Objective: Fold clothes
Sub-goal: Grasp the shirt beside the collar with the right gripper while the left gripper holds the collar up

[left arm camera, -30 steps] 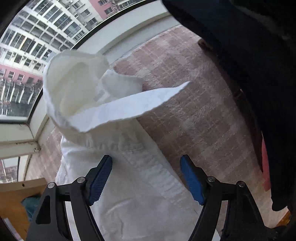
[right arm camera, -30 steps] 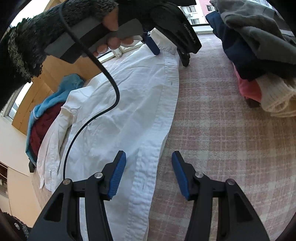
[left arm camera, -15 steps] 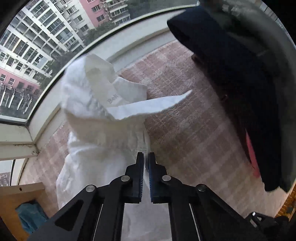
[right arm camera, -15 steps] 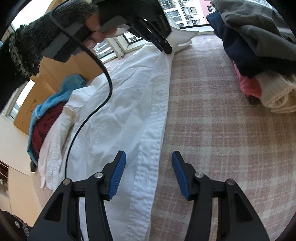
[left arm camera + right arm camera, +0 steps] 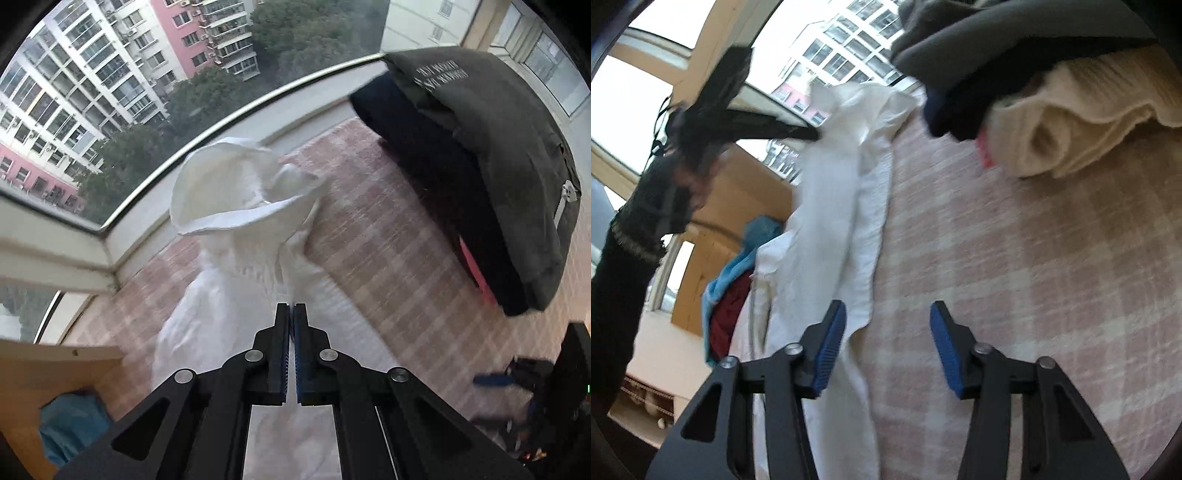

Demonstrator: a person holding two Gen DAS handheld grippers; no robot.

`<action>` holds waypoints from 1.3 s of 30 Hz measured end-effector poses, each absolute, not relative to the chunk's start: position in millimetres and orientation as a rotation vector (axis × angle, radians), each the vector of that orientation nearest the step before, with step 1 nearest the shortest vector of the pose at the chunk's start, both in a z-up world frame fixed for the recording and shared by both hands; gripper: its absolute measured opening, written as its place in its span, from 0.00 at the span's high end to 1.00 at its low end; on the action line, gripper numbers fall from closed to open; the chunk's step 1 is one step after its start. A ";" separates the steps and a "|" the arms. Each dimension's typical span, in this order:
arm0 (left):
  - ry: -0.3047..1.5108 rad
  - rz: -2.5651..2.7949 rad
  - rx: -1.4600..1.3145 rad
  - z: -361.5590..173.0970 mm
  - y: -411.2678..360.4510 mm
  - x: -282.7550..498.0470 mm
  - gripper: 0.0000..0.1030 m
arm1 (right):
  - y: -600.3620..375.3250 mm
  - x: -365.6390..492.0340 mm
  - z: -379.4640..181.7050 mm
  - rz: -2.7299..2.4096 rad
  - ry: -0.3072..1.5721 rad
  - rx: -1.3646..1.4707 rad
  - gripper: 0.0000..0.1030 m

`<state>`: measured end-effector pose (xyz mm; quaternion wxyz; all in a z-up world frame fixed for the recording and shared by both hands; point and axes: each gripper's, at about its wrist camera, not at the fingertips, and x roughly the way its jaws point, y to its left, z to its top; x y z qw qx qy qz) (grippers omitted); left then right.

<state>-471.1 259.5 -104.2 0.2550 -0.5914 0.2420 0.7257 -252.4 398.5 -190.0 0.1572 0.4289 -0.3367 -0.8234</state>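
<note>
A white shirt [image 5: 240,266] lies on the pink plaid cloth [image 5: 388,258], its collar end raised. My left gripper [image 5: 291,310] is shut on the shirt's front edge below the collar and lifts it. In the right wrist view the shirt [image 5: 831,221] hangs stretched up from the cloth [image 5: 1015,277], held by the left gripper [image 5: 809,134] at the top. My right gripper [image 5: 888,332] is open, low over the cloth, with the shirt's lower edge by its left finger [image 5: 831,343].
A stack of folded dark, pink and cream clothes [image 5: 498,184] sits at the right, also seen in the right wrist view [image 5: 1052,92]. A wooden box with blue and red garments [image 5: 735,280] stands left of the shirt. Windows run along the far edge.
My left gripper closed on the shirt's front edge and lifted it up. My right gripper dropped lower and closer to the shirt's lower edge, staying open.
</note>
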 end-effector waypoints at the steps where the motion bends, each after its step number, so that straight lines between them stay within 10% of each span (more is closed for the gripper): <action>1: 0.652 1.975 -1.613 -101.8 261.1 -479.1 0.98 | 398.0 -253.9 -191.3 -2.330 -0.975 1.220 0.55; 7: 0.656 1.971 -1.607 -111.9 253.8 -492.7 0.98 | 386.0 -244.4 -178.5 -2.155 -0.974 1.056 0.32; 23: 0.735 1.918 -1.588 -117.8 274.8 -490.2 0.98 | 372.5 -251.6 -173.8 -2.243 -0.880 1.163 0.32; 28: 0.714 1.935 -1.591 -119.4 263.4 -489.2 0.98 | 387.6 -305.4 -151.6 -2.366 -0.890 1.215 0.66; 39: 0.645 1.954 -1.581 -120.0 232.8 -492.7 0.98 | 339.4 -449.6 -150.7 -2.503 -0.412 1.577 0.51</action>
